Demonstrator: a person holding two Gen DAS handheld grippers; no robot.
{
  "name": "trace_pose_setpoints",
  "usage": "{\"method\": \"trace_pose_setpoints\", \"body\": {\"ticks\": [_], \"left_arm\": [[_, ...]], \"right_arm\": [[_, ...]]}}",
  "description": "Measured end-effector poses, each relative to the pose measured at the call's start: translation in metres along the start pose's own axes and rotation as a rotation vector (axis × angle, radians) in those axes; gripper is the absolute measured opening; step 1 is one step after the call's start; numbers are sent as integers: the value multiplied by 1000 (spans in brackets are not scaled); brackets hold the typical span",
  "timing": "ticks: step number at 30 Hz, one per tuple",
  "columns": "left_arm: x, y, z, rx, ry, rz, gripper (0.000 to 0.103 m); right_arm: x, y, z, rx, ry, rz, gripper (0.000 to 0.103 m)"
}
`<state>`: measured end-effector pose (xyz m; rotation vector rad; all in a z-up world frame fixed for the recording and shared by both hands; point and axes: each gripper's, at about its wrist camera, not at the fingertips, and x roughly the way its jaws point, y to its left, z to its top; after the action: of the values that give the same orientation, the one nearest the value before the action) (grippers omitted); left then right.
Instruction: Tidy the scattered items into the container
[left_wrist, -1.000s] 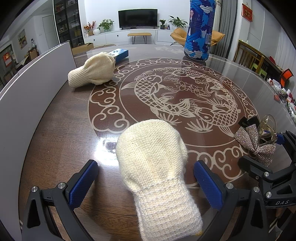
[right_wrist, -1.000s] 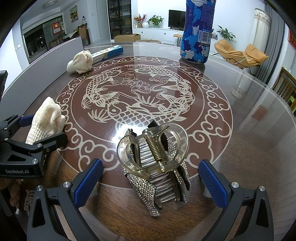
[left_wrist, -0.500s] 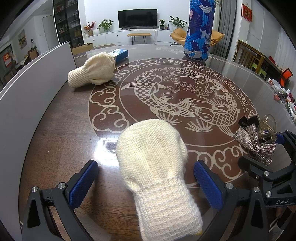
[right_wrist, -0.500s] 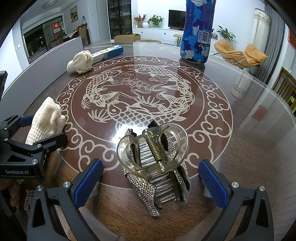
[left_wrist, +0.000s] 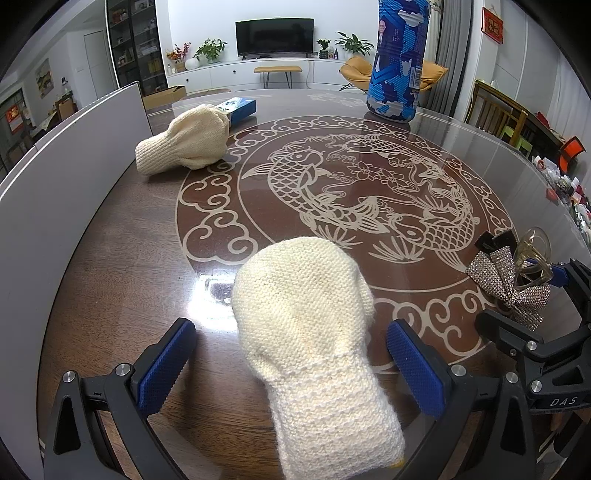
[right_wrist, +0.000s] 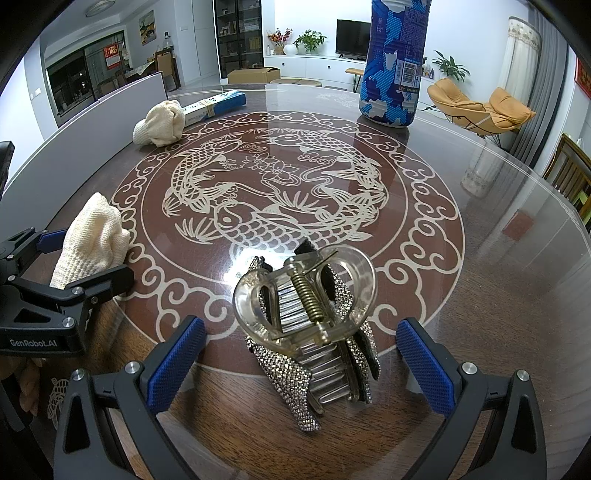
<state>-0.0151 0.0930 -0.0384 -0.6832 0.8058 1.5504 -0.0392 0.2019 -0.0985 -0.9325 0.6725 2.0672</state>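
A cream knitted mitten (left_wrist: 303, 332) lies on the table, cuff toward the camera, between the wide-apart fingers of my left gripper (left_wrist: 290, 332), which is open and not touching it. In the right wrist view a clear hair claw with a rhinestone bow (right_wrist: 306, 317) lies between the fingers of my right gripper (right_wrist: 301, 332), also open. A second cream mitten (left_wrist: 184, 144) rests far left beside a blue box (left_wrist: 236, 109). Each gripper shows in the other's view: the right gripper (left_wrist: 517, 295) around the hair claw (left_wrist: 509, 280), the left gripper (right_wrist: 88, 254) around the mitten (right_wrist: 92, 240).
A tall blue patterned cylinder (left_wrist: 399, 59) stands at the far side of the round glass-topped table (left_wrist: 110, 258). A pale grey panel or wall (left_wrist: 66, 177) runs along the table's left side. Chairs (right_wrist: 565, 173) and clutter lie beyond the right edge.
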Motion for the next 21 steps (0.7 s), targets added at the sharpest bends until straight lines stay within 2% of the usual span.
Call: {"method": "trace_pose_setpoints", "body": {"ticks": [21], "left_arm": [[-2,1,0,5,-2,-10,103]], "right_arm": [[0,0,0,13,2,-13,103]]}}
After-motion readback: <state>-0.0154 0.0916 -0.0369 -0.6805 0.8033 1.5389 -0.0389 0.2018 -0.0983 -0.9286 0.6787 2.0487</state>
